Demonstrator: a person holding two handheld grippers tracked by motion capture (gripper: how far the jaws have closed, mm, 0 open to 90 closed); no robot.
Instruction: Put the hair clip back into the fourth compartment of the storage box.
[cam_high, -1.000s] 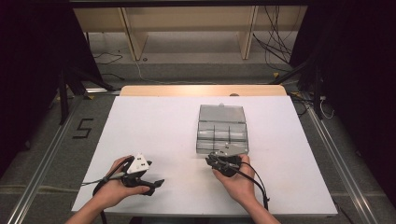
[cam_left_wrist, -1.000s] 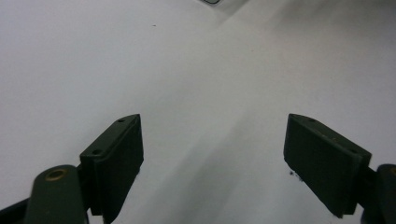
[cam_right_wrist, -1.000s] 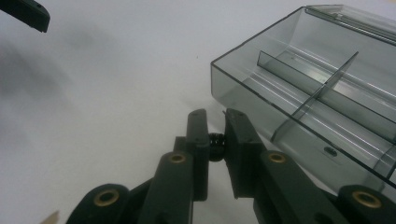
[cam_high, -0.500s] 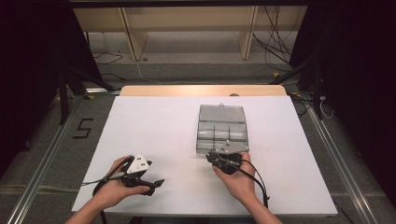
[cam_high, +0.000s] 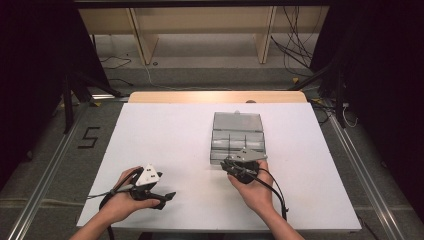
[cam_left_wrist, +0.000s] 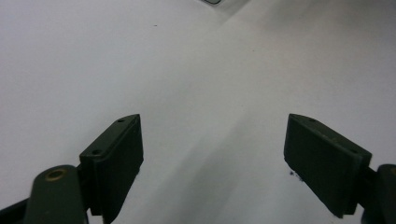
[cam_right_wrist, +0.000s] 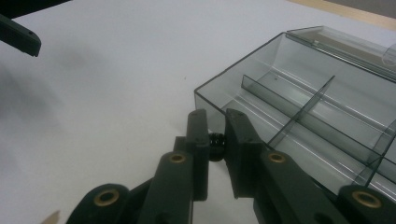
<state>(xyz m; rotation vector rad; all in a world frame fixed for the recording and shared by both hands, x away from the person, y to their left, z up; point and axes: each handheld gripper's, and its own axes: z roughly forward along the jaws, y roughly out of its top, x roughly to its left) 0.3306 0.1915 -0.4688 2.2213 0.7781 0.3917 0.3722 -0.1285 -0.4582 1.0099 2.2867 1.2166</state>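
Your right gripper sits at the near left corner of the clear compartment box, and in the right gripper view its fingers are drawn almost together on a small black object pinched between them, just outside the box's near wall; what that object is you cannot tell from here. The box rests on the white surface with its lid folded open on the far side, and the dividers inside split it into several compartments that look bare in the right gripper view. Your left gripper lies well to the left of the box, near the front edge of the surface, held in your left hand. In the left gripper view its fingers stand wide apart with nothing between them, just white surface below, and a corner of the box shows at the top edge
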